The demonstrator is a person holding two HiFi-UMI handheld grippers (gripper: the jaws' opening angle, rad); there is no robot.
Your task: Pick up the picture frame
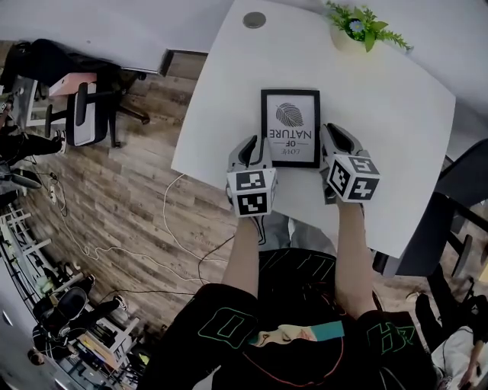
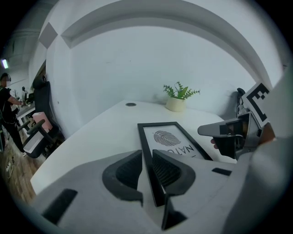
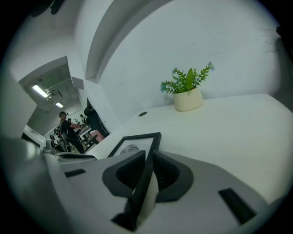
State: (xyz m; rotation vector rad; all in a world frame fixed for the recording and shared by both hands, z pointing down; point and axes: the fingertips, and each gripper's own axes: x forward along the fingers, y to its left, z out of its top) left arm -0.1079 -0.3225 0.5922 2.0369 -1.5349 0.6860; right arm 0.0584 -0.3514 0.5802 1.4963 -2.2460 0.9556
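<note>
Black shirt (image 1: 229, 335) fills the bottom of the head view, so the near edge of the white tabletop (image 1: 396, 114) is partly cut off behind the arms.

The marker cubes cover the near corners of the picture frame (image 1: 290, 127) from up there. I honestly can't tell from that view whether its near edge is touching the tabletop.

The frame sits around the middle of the tabletop. It has a thin black border, a white mat and a dark fingerprint graphic. From the head view the "LOVE OF NATURE" lettering reads upside down.

The left gripper (image 1: 255, 141) view only shows "NATU" on the frame (image 2: 171, 137), but you can see the left rail filling the slot between the left gripper (image 2: 146, 153) jaws, so it looks pinched. It also catches the right gripper (image 2: 215, 132) at the opposite rail.

The right gripper (image 1: 329, 131) view sees the frame (image 3: 130, 148) almost edge-on. The right gripper (image 3: 149, 153) jaws straddle the rail, slightly apart, with a pale sliver showing beside one pad.

The little potted plant (image 1: 358, 30) is by the far edge, toward the right corner. The grey grommet (image 1: 254, 20) is also at the far edge. People in the background are too small to make out.
</note>
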